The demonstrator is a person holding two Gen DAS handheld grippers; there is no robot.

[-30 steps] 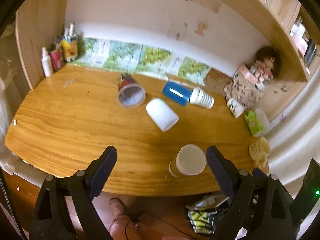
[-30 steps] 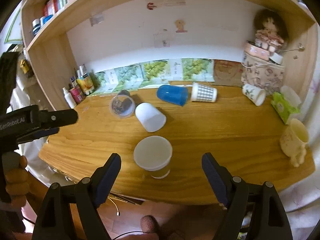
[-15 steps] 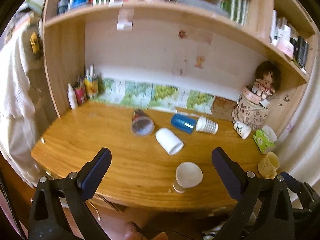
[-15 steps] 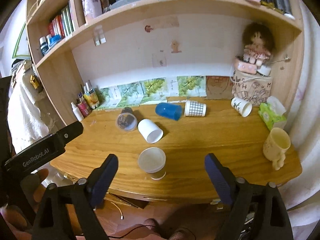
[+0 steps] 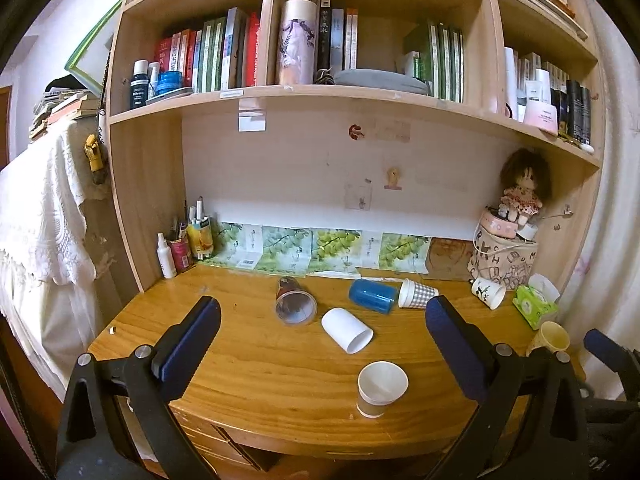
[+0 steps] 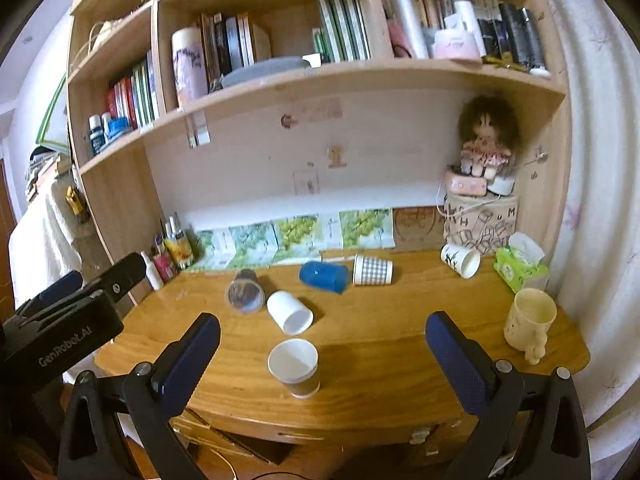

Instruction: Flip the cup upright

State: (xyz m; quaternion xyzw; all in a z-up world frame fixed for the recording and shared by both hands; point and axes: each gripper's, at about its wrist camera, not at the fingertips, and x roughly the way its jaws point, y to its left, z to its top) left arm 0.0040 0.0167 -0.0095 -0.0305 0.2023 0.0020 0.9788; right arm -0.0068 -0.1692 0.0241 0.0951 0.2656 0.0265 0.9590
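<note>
Standing upright near the desk [image 5: 248, 364] edge, paper cup [image 5: 382, 388]; both grippers [image 5: 322, 328] [image 6: 322, 338] spread, seemingly empty.

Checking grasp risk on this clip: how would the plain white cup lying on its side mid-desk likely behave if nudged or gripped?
The plain white cup lies on its side on the smooth wooden desk, so a nudge would probably roll it, curving because it tapers. It looks thin-walled and empty, so likely light and easily shoved. Wide-open jaws closing hard might dent it.

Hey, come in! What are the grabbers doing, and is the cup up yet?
Both grippers open, empty, off the desk. Paper cup upright near front edge. White cup on its side behind it.
</note>
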